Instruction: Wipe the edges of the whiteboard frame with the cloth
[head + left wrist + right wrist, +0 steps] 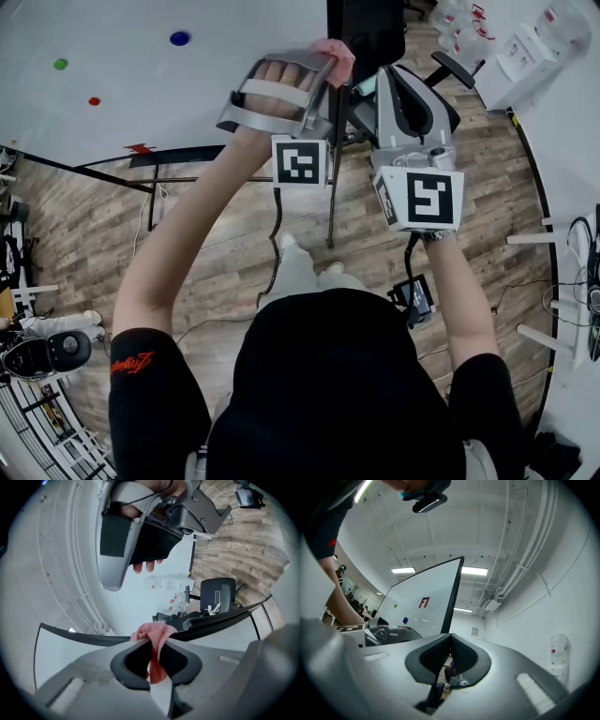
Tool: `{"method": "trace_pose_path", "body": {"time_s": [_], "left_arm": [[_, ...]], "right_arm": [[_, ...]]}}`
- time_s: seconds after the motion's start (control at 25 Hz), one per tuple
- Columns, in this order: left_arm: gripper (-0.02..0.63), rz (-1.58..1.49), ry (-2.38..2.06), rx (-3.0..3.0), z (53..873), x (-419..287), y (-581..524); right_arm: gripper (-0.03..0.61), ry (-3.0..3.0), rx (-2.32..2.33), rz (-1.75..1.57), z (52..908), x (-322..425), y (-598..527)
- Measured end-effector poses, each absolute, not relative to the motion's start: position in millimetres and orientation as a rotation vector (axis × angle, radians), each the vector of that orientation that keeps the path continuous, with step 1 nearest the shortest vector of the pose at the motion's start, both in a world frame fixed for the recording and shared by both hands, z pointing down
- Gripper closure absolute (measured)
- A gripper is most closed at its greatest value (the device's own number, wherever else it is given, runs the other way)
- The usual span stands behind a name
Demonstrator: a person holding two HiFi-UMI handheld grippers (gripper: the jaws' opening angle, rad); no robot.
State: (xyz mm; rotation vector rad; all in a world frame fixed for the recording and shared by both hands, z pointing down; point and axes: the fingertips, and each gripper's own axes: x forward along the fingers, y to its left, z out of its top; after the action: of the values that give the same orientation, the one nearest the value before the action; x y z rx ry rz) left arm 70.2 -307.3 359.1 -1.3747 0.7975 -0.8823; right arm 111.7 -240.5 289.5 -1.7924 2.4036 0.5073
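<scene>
Your left gripper (323, 64) is raised in front of you, and its fingers (133, 660) are pinching the pink cloth (155, 641). A bunch of it sticks out past the fingertips and a strip hangs down between the dark pads. In the left gripper view the bunched end sits right at the dark frame (79, 637) of the whiteboard, which runs across the picture just beyond the fingertips. Whether the cloth is actually pressing on it you cannot tell from there. From your head view the cloth (337, 56) shows as a small pink tuft at the top of the left gripper, beside the board's dark upright edge. Your hand (281, 80) is wrapped through the grey handle.

Your right gripper (382, 80) is held up just beside the left one, its marker cube (422, 197) facing you. Its fingers (433, 660) are pressed together with nothing between them. In the right gripper view they point towards the whiteboard (422, 609), with the black frame edge (454, 592) rising just above the fingertips and a red mark (423, 603) on the white surface.

The whiteboard (187, 84) carries a blue magnet (179, 38), a green magnet (60, 64) and a red magnet (94, 100). Below you is a wooden floor (112, 234)
</scene>
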Motion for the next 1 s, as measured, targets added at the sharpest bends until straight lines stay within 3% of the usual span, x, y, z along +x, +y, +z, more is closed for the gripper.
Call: {"method": "trace_pose_path", "body": {"time_s": [1.0], "left_arm": [[0.571,-0.894,0.697,-1.451,419,80,-301]], "right_arm": [[0.577,2.42,-1.869,0.422,320,117,-260]]}}
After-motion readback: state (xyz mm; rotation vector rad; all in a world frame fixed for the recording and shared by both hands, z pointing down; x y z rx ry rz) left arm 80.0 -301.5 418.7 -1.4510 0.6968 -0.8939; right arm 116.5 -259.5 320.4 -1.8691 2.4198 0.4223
